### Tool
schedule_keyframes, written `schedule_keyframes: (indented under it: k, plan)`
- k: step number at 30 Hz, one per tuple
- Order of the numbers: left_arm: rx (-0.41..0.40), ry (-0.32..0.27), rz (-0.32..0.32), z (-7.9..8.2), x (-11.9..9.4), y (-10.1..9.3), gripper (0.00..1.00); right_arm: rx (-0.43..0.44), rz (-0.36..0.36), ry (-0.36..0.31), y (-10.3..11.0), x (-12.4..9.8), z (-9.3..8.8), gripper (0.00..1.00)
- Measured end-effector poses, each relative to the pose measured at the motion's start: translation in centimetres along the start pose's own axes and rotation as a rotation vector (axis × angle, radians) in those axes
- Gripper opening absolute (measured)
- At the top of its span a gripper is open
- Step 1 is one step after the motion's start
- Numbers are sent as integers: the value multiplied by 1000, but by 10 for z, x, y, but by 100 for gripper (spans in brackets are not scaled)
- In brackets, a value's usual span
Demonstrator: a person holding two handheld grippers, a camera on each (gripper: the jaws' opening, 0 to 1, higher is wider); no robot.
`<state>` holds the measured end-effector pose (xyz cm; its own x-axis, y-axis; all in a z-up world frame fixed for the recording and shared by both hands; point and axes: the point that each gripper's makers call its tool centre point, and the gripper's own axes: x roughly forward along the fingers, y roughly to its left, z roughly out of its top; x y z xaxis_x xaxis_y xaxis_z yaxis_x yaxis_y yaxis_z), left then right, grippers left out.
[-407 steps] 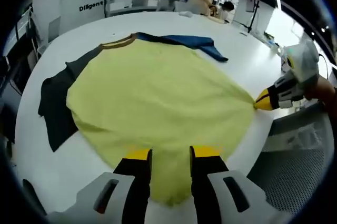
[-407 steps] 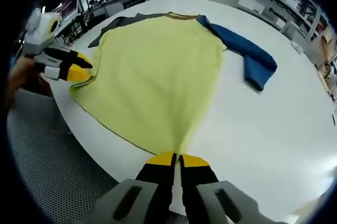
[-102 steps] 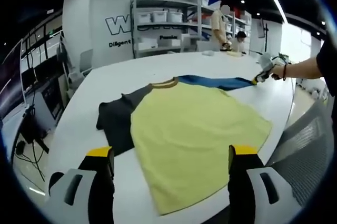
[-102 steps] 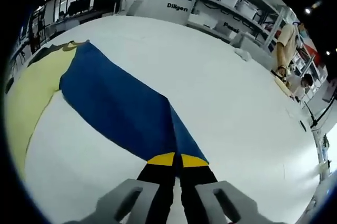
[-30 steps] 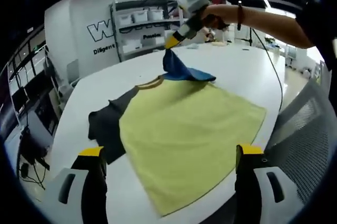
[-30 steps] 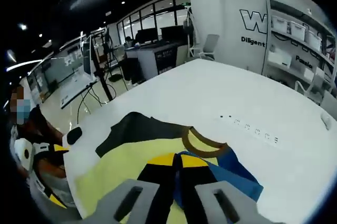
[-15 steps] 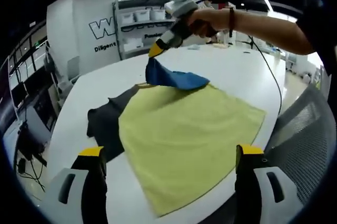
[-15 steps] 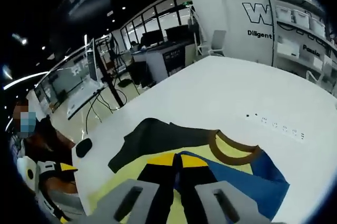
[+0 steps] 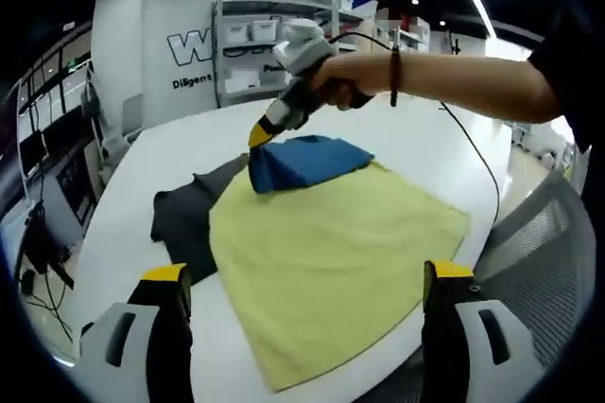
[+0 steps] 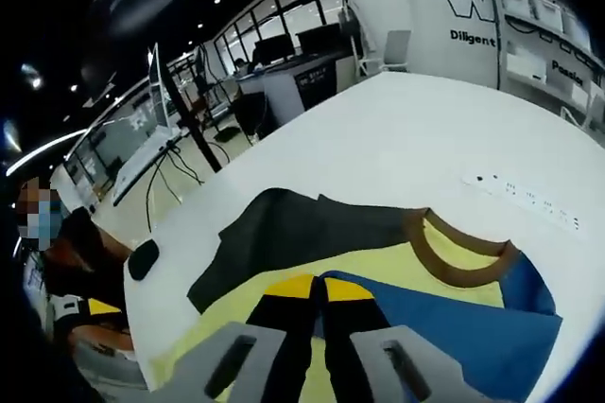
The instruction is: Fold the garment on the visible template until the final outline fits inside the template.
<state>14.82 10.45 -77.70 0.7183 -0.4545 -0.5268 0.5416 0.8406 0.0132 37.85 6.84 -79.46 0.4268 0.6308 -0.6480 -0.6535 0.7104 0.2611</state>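
Observation:
A yellow shirt [image 9: 331, 247] lies flat on the white table [image 9: 123, 185], with a brown collar [image 10: 460, 256] and a dark grey sleeve [image 9: 184, 219] spread to its left. Its blue sleeve [image 9: 304, 159] is folded over onto the yellow body near the collar. My right gripper [image 9: 259, 134], held by a hand, is shut on that sleeve's end, low over the shirt. In the right gripper view the same gripper [image 10: 312, 287] pinches the blue sleeve [image 10: 444, 332] above the yellow cloth [image 10: 232, 313]. My left gripper [image 9: 307, 275] hovers wide open at the shirt's near hem, holding nothing.
The table's near edge runs just past the hem, with a mesh chair [image 9: 544, 261] beyond it on the right. Shelves with white bins [image 9: 255, 48] stand against the far wall. A row of sockets [image 10: 529, 200] is set in the tabletop beyond the collar.
My right gripper has carried the blue sleeve end leftward and down across the shirt, from up in the air to just above the yellow body. The left gripper stayed open.

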Motion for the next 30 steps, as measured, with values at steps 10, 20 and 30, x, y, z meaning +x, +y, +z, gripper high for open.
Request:
schedule_keyframes:
  k: [10,20,30]
  plan:
    - [-48,-12,-8,1,-2,2,99,-31,-3,17,3,26,-6,0]
    - [-78,-31,-10,3,-2,3,98,-83,-93,8,-27,39,-3,0]
    - [-72,-27,-1,3,-2,5,98,-201,-137,-27,-33,41,2,25]
